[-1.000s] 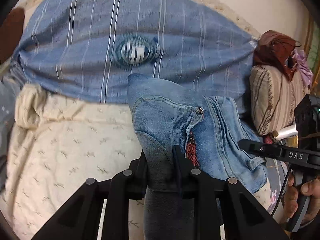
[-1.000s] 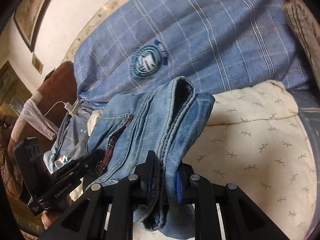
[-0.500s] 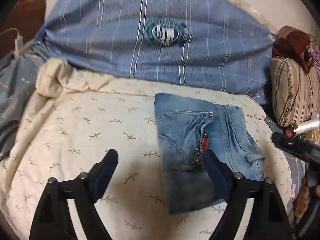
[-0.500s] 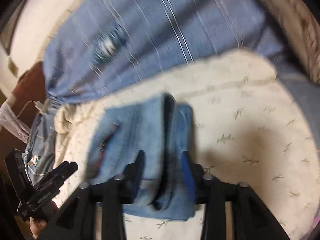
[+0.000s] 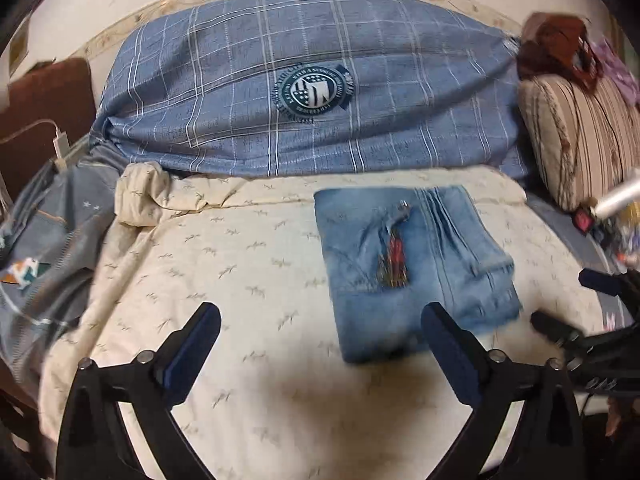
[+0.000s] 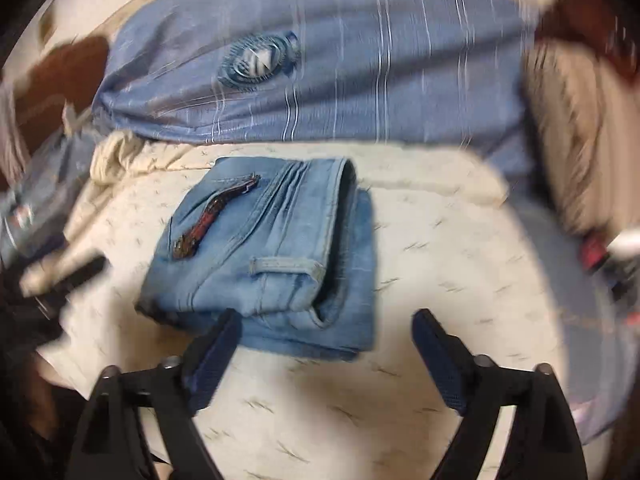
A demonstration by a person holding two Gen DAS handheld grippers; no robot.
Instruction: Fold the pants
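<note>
Lying flat on the cream bedspread with small leaf sprigs (image 5: pixel 248 280), the folded light-blue denim pants (image 5: pixel 416 264) form a compact rectangular stack; an open fly with a dark red lining (image 5: pixel 394 258) faces up, a belt loop (image 6: pixel 286 266) sits on the top layer, and the layered fold edges show along the stack's right side in the right wrist view; the stack sits right of centre on the bedspread in the left wrist view, left of centre in the right wrist view.

Left gripper (image 5: pixel 320 344): jaws spread wide, nothing between them; its right finger pad overlaps the near edge of the pants in the picture, contact cannot be judged; left pad over bare bedspread.

Right gripper (image 6: pixel 326 346): released, jaws wide apart, nothing held; its left pad (image 6: pixel 212 360) overlaps the near left corner of the stack, right pad over bedspread; this view is motion-blurred.

Beyond the pants: large blue checked pillow with a round dark-green crest (image 5: pixel 312 92) lies across the head of the bed, just behind the stack; striped beige-and-brown cushion (image 5: pixel 576 140) at the right; grey-blue patterned cloth (image 5: pixel 48 248) at the left edge; white charger with cable (image 5: pixel 60 146) beside it.
</note>
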